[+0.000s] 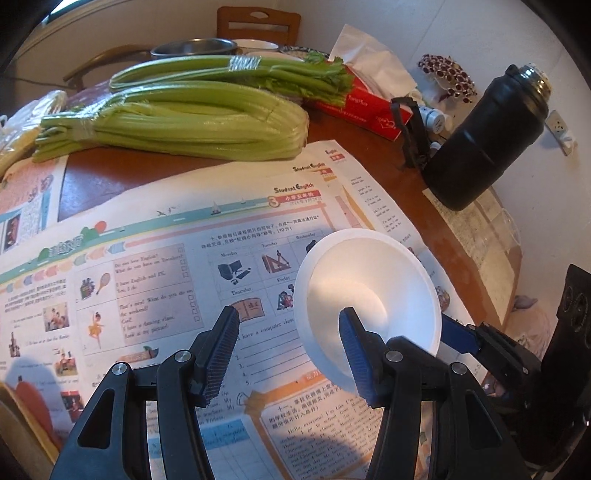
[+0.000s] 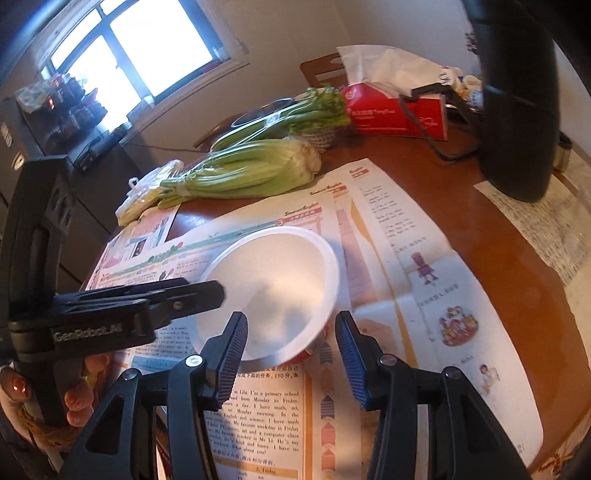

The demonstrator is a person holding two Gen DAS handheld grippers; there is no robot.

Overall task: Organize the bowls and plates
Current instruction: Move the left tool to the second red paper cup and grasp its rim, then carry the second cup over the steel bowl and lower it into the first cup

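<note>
A white bowl (image 1: 373, 280) with a red outside (image 2: 280, 273) hangs tilted low over the newspaper. My right gripper (image 2: 291, 317) is shut on the bowl's near wall, with one finger inside and the blue pad of the other against the outer wall. In the left wrist view only that outer finger (image 1: 458, 338) shows, behind the rim. My left gripper (image 1: 290, 317) is open and straddles the opposite rim, one finger inside and one well outside, neither pressing. The right wrist view shows the left gripper (image 2: 207, 291) coming in from the left, held by a hand.
Newspaper sheets (image 1: 166, 229) cover the brown round table (image 1: 399, 173). Two celery bunches (image 1: 177, 122) lie behind, then a red tissue box (image 1: 373, 110) and a black flask (image 1: 484, 140) at the right. A steel bowl (image 1: 194, 47) and white dishes (image 1: 255, 45) stand at the far edge by a chair (image 1: 258, 22).
</note>
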